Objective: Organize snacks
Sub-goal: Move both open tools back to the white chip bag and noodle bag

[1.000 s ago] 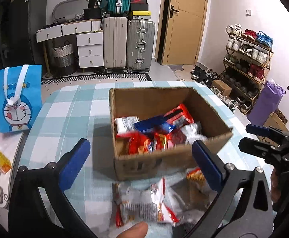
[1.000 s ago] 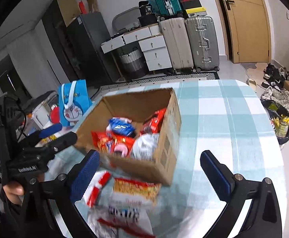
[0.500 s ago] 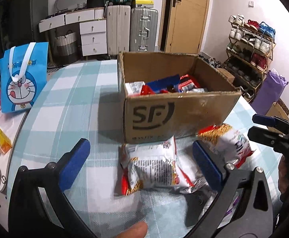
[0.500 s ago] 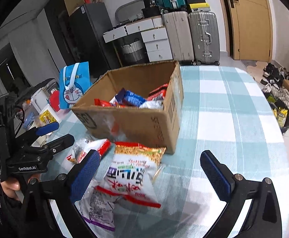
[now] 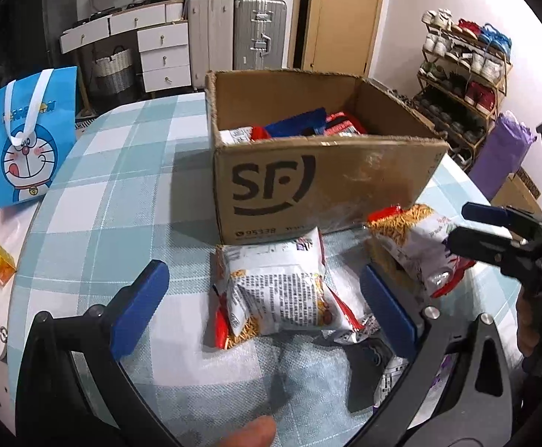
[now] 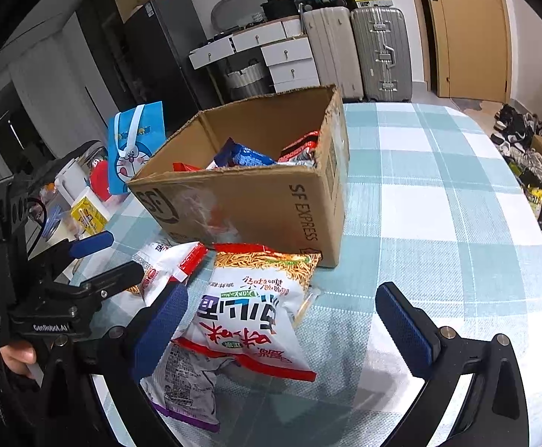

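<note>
Snack packets lie on the desk just in front of the cardboard box, which holds more. The left claw hovers low, spread wide around one packet, gripping nothing. The right claw, equally wide and empty, hangs over the noodle packet beside the box.

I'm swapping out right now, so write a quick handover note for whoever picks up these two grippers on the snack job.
Left hand-held gripper: open, empty, over a white noodle-snack packet.
Right hand-held gripper: open, empty, over the large noodle-snack bag.
The cardboard box stands on the checked table, already holding several snacks.
Left to do: the packets lying on the table in front of the box, including a purple-edged packet under the large bag, still need to go in.
</note>
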Available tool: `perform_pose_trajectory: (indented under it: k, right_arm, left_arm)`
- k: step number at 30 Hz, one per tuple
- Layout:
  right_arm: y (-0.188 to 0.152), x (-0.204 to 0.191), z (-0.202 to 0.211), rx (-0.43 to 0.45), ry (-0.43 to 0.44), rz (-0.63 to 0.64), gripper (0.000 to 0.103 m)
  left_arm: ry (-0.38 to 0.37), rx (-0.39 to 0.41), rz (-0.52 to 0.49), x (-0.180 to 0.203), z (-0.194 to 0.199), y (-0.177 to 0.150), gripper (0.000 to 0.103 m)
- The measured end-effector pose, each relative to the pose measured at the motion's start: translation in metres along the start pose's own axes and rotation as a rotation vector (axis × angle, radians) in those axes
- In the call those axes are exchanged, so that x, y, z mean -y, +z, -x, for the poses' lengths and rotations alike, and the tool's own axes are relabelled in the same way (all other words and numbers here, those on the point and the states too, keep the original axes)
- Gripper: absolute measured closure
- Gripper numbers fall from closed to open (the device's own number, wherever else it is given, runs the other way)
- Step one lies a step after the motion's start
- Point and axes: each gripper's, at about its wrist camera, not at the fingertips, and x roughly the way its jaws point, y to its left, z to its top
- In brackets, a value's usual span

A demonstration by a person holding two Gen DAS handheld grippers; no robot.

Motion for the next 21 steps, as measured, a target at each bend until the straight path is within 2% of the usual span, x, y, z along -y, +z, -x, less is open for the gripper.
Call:
perform_pose_trajectory:
  k: [11,21]
  right_arm:
    - [-0.004,0.0,-0.018,-0.032,0.024,-0.044,0.0]
    - [-0.009,0.0,-0.026,-0.034,0.064,-0.062,0.0]
  left_arm:
    - [-0.019,-0.045,0.009,0.002,-0.018,-0.006,0.001]
    - [-0.045,-0.062,0.08,-0.014,-0.028,-0.006,0.001]
